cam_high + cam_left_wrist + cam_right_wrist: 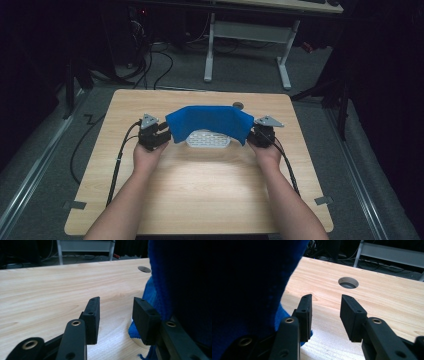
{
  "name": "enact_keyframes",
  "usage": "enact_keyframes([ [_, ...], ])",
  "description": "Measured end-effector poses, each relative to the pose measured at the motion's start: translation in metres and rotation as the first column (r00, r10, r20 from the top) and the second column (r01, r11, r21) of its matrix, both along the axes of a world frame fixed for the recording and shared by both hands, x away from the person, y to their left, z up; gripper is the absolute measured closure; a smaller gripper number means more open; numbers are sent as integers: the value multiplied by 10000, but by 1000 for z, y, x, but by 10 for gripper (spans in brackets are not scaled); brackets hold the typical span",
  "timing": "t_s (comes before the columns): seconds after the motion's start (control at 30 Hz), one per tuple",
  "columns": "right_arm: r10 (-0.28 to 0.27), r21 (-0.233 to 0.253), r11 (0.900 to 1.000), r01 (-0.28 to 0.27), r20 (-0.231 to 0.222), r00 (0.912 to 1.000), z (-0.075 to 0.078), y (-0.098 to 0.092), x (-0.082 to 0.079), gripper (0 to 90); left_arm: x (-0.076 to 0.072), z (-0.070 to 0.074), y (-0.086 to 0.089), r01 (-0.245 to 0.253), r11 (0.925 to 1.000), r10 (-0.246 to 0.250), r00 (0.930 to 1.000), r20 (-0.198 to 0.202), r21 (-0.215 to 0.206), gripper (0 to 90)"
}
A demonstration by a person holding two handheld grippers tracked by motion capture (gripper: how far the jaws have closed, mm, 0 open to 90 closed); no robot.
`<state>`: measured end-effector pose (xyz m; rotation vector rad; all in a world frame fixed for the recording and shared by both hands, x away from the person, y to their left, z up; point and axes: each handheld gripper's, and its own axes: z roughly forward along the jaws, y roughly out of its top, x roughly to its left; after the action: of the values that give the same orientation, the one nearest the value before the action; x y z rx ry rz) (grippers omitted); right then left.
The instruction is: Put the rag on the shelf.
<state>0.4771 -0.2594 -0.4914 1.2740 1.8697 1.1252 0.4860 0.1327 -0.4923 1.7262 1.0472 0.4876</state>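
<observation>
While both hands sit at mid-table, a blue knitted cloth (209, 121) is draped in an arch over a white perforated oval dish (208, 139) on the light wooden tabletop (200, 185). High view: the cloth spans from the left gripper (161, 134) to the right gripper (254, 136), its two ends hanging just beside the black jaws on either side; the dish's front edge shows beneath the cloth's lower hem. Left gripper (115, 316), own view: jaws stand apart with a moderate gap, bare wood between the pads, nothing clamped. The blue cloth (180, 285) hangs just outside the right-hand jaw, touching or nearly touching its outer face; cannot tell which. A pale rim of the dish (137, 341) shows below that jaw. Right gripper (325, 315), own view: jaws likewise apart, moderate gap, wood grain visible between them, nothing held. The cloth (249, 290) lies against the outer side of the left-hand jaw, a fold showing behind its pad. A round cable hole (348, 282) in the tabletop lies beyond the jaws; the same hole (238, 105) sits just behind the cloth in the high view.
</observation>
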Motion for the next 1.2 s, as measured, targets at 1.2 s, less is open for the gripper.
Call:
enact_keyframes([
  [1.2, -8, -126, 9999, 15, 553, 9985, 35, -36, -63, 385, -85, 5, 66, -401, 9992, 401, 9992, -29, -56, 489],
])
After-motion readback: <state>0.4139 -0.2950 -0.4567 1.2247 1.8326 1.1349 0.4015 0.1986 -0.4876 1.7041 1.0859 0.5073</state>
